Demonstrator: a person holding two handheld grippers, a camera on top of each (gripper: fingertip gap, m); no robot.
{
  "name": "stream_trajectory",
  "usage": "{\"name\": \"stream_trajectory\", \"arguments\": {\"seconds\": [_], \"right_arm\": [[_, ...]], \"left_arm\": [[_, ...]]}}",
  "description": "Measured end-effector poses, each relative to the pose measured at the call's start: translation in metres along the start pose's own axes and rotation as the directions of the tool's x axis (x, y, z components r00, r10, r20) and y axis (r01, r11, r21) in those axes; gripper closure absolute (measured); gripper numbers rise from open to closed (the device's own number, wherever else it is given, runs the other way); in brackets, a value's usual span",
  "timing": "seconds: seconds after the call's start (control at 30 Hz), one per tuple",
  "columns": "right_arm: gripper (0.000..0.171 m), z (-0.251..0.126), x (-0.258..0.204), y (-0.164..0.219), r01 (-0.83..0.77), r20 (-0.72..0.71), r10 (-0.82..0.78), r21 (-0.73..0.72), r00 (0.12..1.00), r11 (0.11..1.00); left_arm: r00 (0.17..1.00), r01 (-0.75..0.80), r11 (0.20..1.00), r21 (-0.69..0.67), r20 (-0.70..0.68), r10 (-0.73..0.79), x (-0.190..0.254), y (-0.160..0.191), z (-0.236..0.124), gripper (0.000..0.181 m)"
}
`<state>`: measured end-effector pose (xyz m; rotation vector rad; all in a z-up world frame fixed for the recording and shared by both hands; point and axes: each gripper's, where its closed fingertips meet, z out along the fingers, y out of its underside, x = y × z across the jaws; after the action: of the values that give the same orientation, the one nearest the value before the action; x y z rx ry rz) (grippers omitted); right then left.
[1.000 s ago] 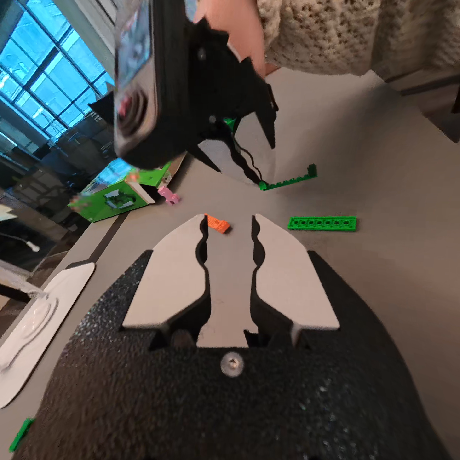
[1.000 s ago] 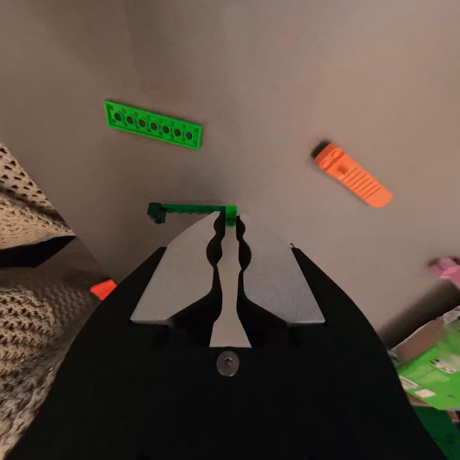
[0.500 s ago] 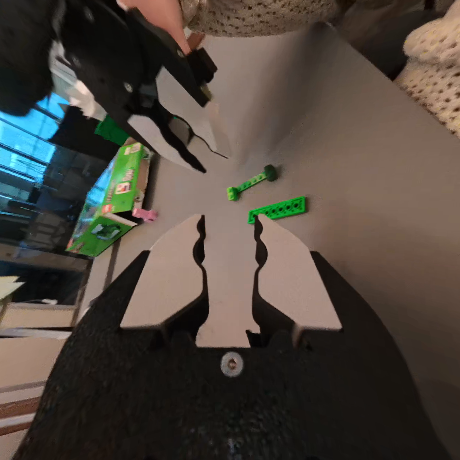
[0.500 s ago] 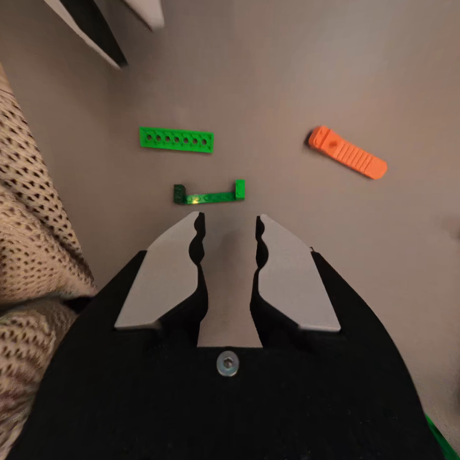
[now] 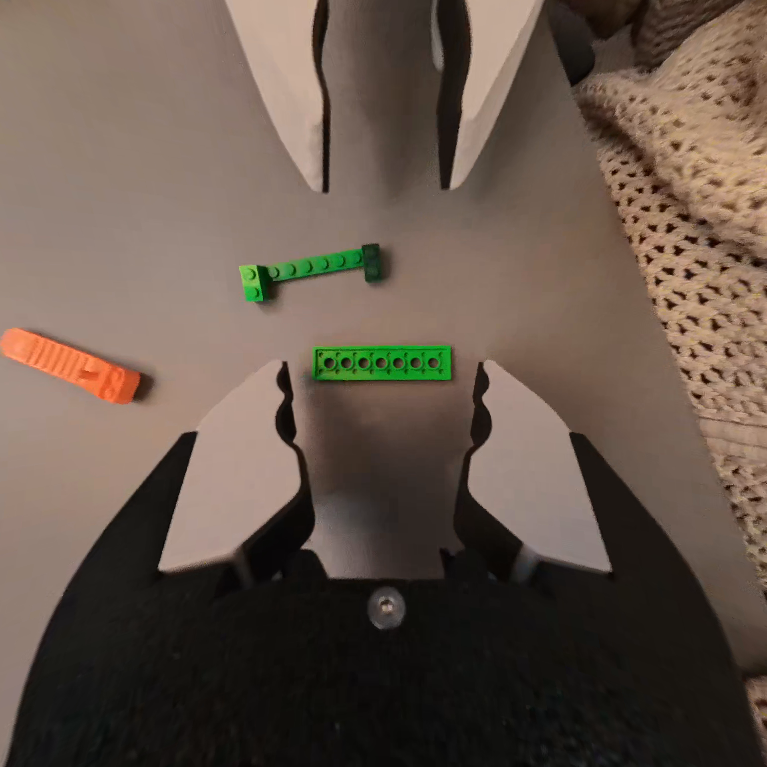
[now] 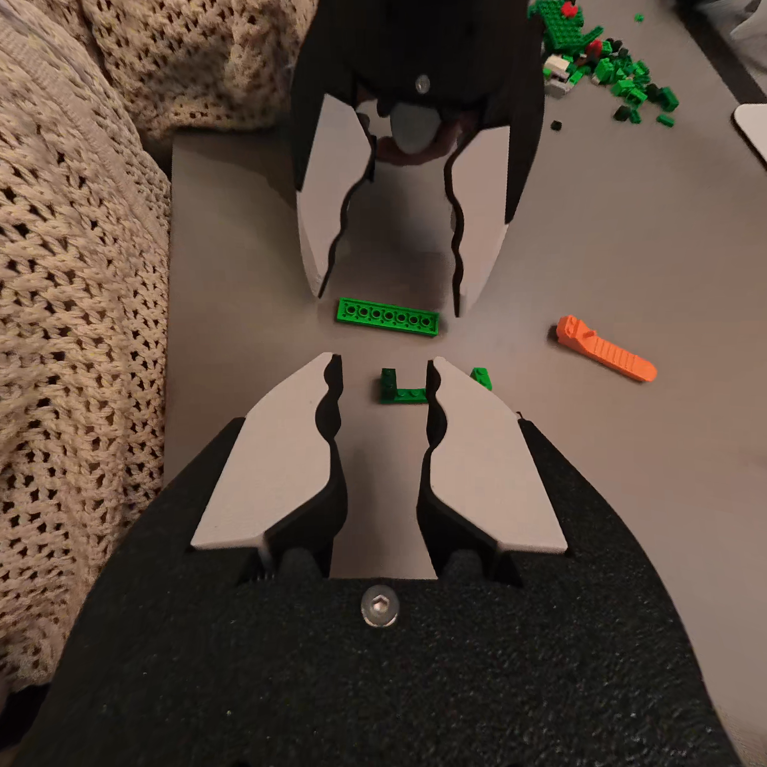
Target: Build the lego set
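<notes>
A flat bright green plate [image 5: 382, 363] lies underside up on the grey table, just in front of the tips of my left gripper [image 5: 382, 365], which is wide open and empty. A thin green assembly [image 5: 311, 269] with a bright green brick at one end and a dark green brick at the other lies on the table beyond it. My right gripper [image 6: 382, 359] is open and empty, tips over that assembly [image 6: 402, 392], and one finger hides part of it. The two grippers face each other: the right one [image 5: 382, 186] shows in the left wrist view and the left one [image 6: 388, 305] in the right wrist view, above the plate [image 6: 388, 321].
An orange brick separator [image 5: 70, 365] lies on the table to one side, also in the right wrist view [image 6: 606, 355]. A pile of loose green bricks [image 6: 602, 66] sits far off. A knit sleeve [image 6: 62, 290] borders the table edge. A white object [image 6: 751, 128] lies at the right edge. Across from one pair of fingers to the other is roughly 7 cm. The orange brick separator [image 5: 70, 365] is about 10 cm from my left fingertips. The right camera catches it too, in the right wrist view [image 6: 604, 345].
My right gripper has let go of the green assembly, which now lies on the table. My left gripper has opened wider and swung down over the flat green plate.
</notes>
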<state>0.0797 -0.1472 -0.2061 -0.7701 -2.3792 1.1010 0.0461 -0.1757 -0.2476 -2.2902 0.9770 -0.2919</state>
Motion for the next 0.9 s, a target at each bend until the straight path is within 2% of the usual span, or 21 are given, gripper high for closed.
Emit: {"name": "stream_trajectory", "arguments": {"seconds": [0.07,0.2,0.27,0.4,0.5,0.53,0.6,0.7,0.8,0.9], "right_arm": [[0.133,0.0,0.001,0.003,-0.021,0.003,0.021,0.01,1.0,1.0],[0.133,-0.003,0.003,0.003,-0.039,0.006,0.039,0.044,0.999,0.998],[0.133,-0.004,0.004,0.001,-0.045,-0.002,0.045,0.062,0.999,0.997],[0.132,-0.002,0.009,-0.007,-0.094,-0.019,0.097,0.122,0.995,0.988],[0.132,-0.001,0.018,-0.02,-0.213,-0.012,0.221,0.217,0.975,0.952],[0.133,-0.001,0.022,-0.026,-0.278,0.008,0.286,0.266,0.958,0.923],[0.135,-0.004,0.023,-0.042,-0.408,0.139,0.384,0.369,0.913,0.835],[0.136,-0.01,0.011,-0.067,-0.583,0.424,0.418,0.421,0.804,0.694],[0.136,-0.019,-0.006,-0.094,-0.716,0.687,0.335,0.389,0.645,0.579],[0.138,-0.027,-0.016,-0.111,-0.801,0.839,0.232,0.333,0.493,0.497]], "left_arm": [[0.999,0.033,0.999,-0.026,-0.022,-0.034,-0.001,0.006,0.005,0.096],[0.996,0.064,0.997,0.035,-0.065,-0.061,-0.001,0.0,0.01,0.098],[0.997,0.067,0.997,0.028,-0.029,-0.066,-0.007,0.0,0.01,0.113],[0.999,0.04,0.998,0.05,0.0,-0.04,-0.007,0.001,0.009,0.116],[0.982,-0.109,0.976,0.188,0.17,0.077,-0.015,-0.01,-0.005,0.116],[0.965,-0.179,0.945,0.274,0.236,0.114,-0.015,-0.021,-0.016,0.116],[0.933,-0.298,0.825,0.481,0.33,0.145,-0.006,-0.051,-0.046,0.116],[0.943,-0.317,0.608,0.728,0.311,0.119,0.013,-0.085,-0.088,0.116],[0.959,-0.284,0.475,0.833,0.251,0.132,0.029,-0.1,-0.107,0.116],[0.965,-0.261,0.432,0.863,0.217,0.149,0.038,-0.105,-0.11,0.116]]}}
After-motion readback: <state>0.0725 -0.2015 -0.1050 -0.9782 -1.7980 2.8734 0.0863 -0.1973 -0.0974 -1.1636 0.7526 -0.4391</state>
